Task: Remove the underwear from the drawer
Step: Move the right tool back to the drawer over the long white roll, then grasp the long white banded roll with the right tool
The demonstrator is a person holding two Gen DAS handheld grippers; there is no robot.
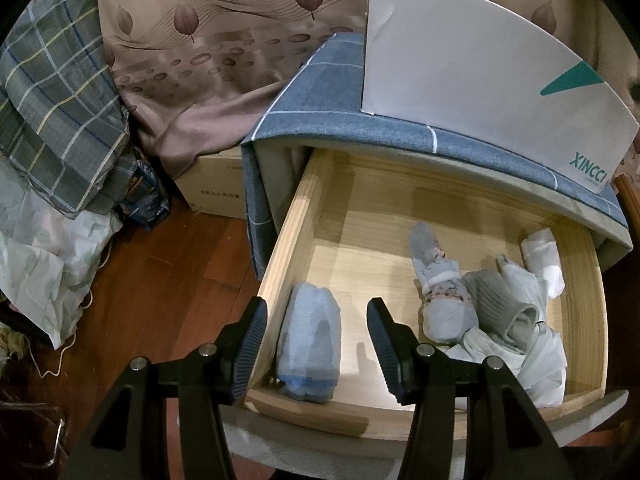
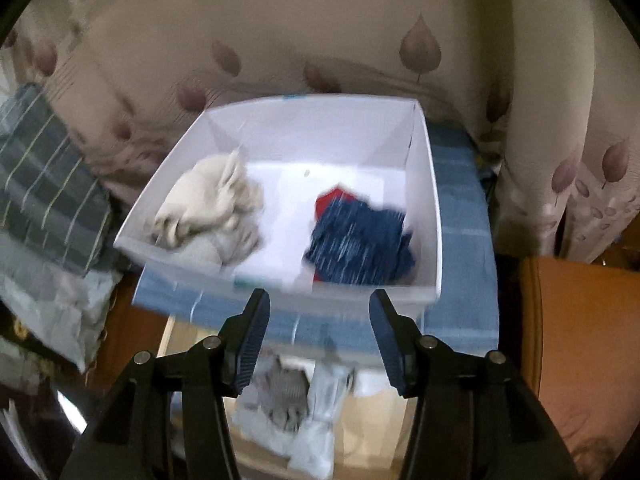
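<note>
The wooden drawer (image 1: 296,216) is pulled open under a cabinet draped in blue checked cloth (image 1: 320,92). A rolled light-blue garment (image 1: 310,344) lies at its front left. A heap of grey and white rolled garments (image 1: 480,312) lies at its right. My left gripper (image 1: 316,344) is open and empty, its jaws on either side of the light-blue roll, above it. My right gripper (image 2: 318,336) is open and empty, above the drawer's front, facing a white box (image 2: 428,216) on the cabinet top. The box holds a cream garment (image 2: 212,208) and a dark-blue and red one (image 2: 360,236).
A leaf-print curtain (image 1: 208,40) hangs behind. A plaid bundle (image 1: 52,104) and a pale sheet lie at left on the wood floor (image 1: 160,280). A cardboard box (image 1: 216,188) stands beside the cabinet. An orange-brown surface (image 2: 580,340) is at right.
</note>
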